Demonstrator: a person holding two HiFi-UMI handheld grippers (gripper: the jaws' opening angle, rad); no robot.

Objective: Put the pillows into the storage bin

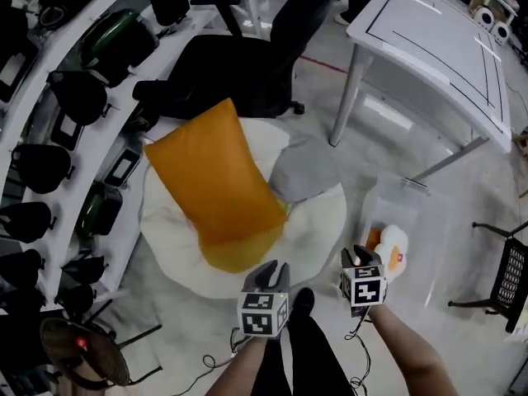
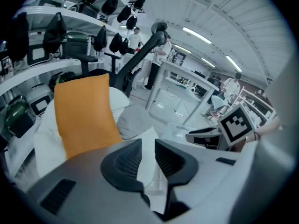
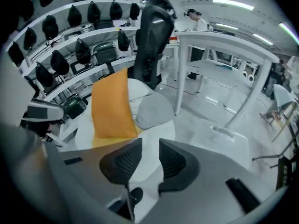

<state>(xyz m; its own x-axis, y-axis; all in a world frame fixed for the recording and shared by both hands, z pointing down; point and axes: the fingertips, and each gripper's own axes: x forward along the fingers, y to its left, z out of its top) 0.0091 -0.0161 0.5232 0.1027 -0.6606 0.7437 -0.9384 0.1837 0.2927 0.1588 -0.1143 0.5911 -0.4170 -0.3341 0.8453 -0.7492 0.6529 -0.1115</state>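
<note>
A big orange pillow [image 1: 216, 181] leans on a round white cushion [image 1: 318, 221] on the floor, with a grey pillow [image 1: 304, 172] just to its right. The orange pillow [image 2: 84, 115] and grey pillow [image 2: 133, 122] also show in the left gripper view, and both [image 3: 111, 104] [image 3: 154, 108] in the right gripper view. To the right stands a clear storage bin [image 1: 417, 209] holding a white and orange pillow [image 1: 389, 248]. My left gripper [image 1: 272, 272] [image 2: 148, 155] hovers at the cushion's near edge, open and empty. My right gripper [image 1: 359, 256] [image 3: 150, 160] is beside the bin's near left corner, open and empty.
A black office chair [image 1: 247, 64] stands behind the cushion. A white table [image 1: 437, 40] is at the back right, its leg [image 1: 345, 97] close to the grey pillow. Curved shelves with dark gear [image 1: 74, 97] run along the left. A black frame [image 1: 511, 279] stands at far right.
</note>
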